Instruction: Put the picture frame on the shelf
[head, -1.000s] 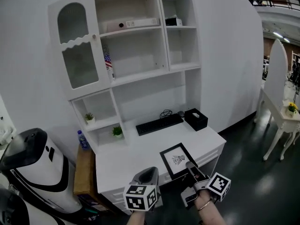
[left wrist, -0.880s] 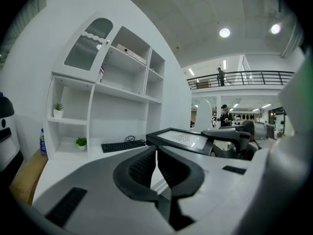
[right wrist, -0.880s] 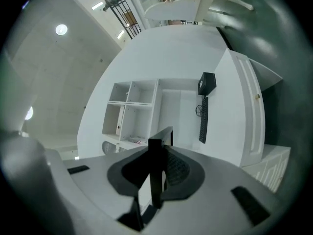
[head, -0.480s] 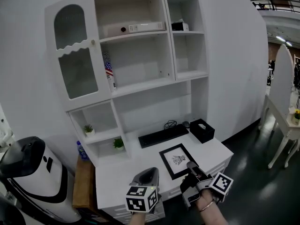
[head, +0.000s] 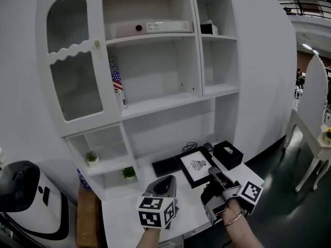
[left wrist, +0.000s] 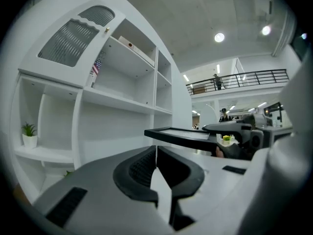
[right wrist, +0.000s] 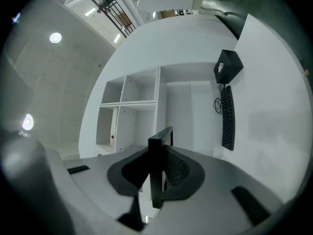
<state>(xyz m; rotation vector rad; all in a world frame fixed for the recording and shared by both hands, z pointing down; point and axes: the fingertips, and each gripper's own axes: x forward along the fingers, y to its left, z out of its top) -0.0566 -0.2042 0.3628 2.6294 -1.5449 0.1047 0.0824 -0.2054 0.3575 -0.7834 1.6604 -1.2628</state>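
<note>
The black picture frame (head: 197,166), with a small drawing on white paper, hangs tilted above the white desk (head: 121,216), in front of the keyboard. My right gripper (head: 213,174) is shut on its near edge. In the right gripper view the frame (right wrist: 160,153) stands edge-on between the jaws of that gripper (right wrist: 157,174). My left gripper (head: 165,184) hovers to the left of the frame, shut and holding nothing. The left gripper view shows that gripper (left wrist: 156,153) and the frame (left wrist: 183,137) lying level to its right. The white shelf unit (head: 155,99) rises behind the desk with open compartments.
A black keyboard (head: 165,166), a mouse (head: 208,146) and a black box (head: 229,154) lie at the desk's back. Two small plants (head: 91,157) sit in the low left cubbies. A flag-marked book (head: 117,81) and a white box (head: 150,27) occupy upper shelves. A glass cabinet door (head: 72,61) is on the left.
The right gripper has lifted the frame off the desk's front and carried it up and back toward the shelf unit. The left gripper has stayed beside it, shut.
</note>
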